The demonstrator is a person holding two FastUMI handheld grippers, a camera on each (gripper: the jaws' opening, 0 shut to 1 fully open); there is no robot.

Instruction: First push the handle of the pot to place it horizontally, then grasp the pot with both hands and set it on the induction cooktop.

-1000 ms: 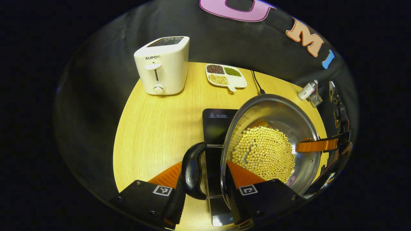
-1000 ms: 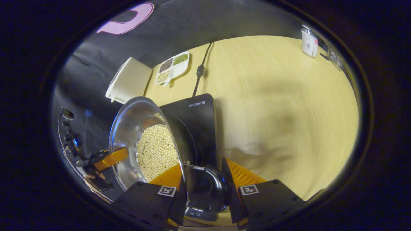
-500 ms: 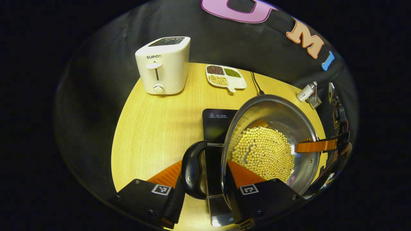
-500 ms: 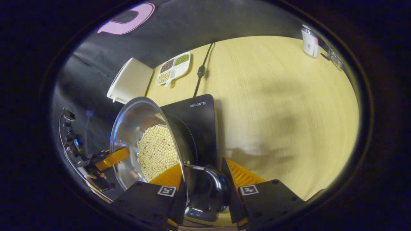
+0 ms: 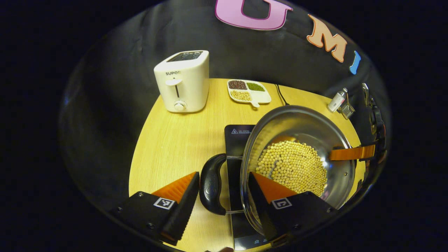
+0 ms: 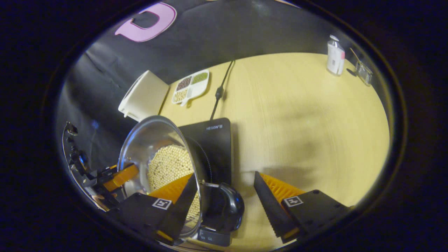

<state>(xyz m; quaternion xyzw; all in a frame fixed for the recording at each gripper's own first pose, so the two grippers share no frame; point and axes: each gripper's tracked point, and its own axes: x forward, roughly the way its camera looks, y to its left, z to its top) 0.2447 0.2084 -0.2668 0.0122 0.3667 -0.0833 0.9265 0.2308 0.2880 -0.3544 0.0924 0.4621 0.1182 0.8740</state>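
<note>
The left gripper [image 5: 224, 182] stands spread wide, one finger either side of the pot's [image 5: 297, 140] handle [image 5: 211, 183] with a gap to it; the right gripper [image 6: 224, 190] is likewise wide apart about the opposite handle [image 6: 229, 208]. The steel pot — filled with soybeans [image 5: 292, 166] — sits on the cooktop [image 6: 213, 140], on a round wooden table [image 5: 182, 140]. Beyond stand a toaster [image 5: 183, 80] and a divided dish [image 5: 248, 91] — both near the back edge.
</note>
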